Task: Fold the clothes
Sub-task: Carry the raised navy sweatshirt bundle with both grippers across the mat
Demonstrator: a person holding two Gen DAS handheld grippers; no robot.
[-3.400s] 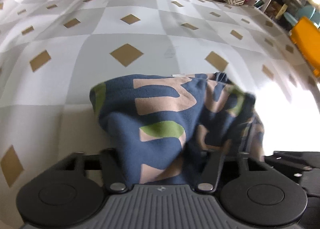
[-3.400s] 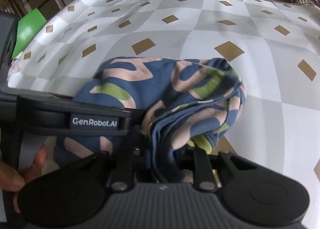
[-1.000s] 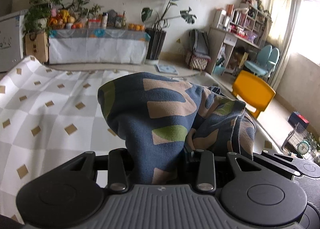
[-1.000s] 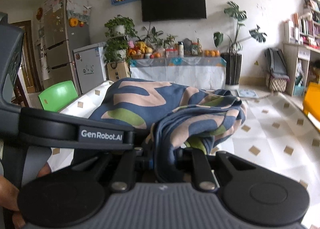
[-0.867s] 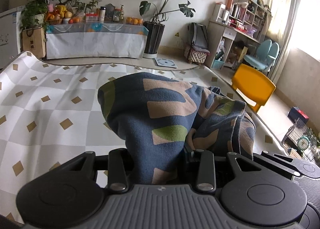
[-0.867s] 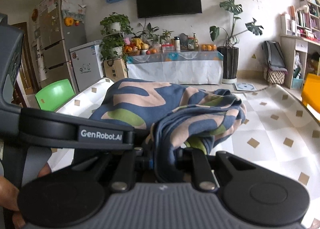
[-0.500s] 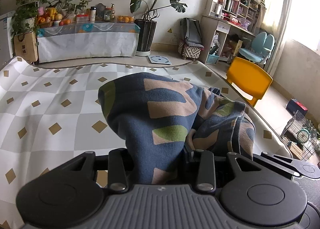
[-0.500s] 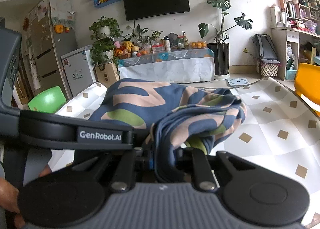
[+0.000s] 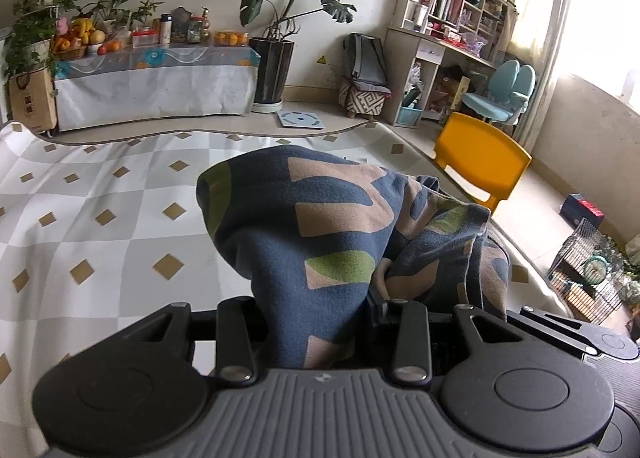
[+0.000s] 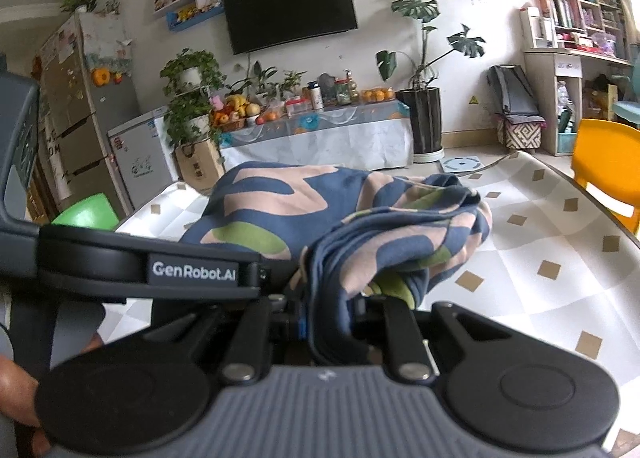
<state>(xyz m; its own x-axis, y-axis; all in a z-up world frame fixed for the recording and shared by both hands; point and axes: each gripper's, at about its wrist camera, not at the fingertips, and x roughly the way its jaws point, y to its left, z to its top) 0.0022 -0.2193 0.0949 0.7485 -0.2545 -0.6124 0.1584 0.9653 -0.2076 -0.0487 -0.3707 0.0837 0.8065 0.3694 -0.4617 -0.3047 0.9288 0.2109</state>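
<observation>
Both grippers have tipped up since ~3 s ago: back then I saw only the checkered mat, now the far wall and furniture are in view, w/ the same bunching in the cloth.

Left wrist view: my left gripper point(image 9: 320, 322) is clamped on a thick bunch of the blue patterned garment point(image 9: 320, 226), which humps up in front of the lens and trails off to the right toward the other tool. Fabric fills the gap between the jaws, so the grip looks firm. Checkered mat point(image 9: 100, 218) lies below, well clear; yellow chair point(image 9: 480, 166) sits off the mat's right edge.

Right wrist view: my right gripper point(image 10: 332, 322) is pinched on several stacked edges of the garment point(image 10: 288, 202), a narrower grip since it's on hems, not a wad. A hand point(image 10: 16, 398) shows at lower left. I judge I'm holding two ends side by side to carry the piece over the mat point(image 10: 560, 258) and lay it down flat for the next fold.
</observation>
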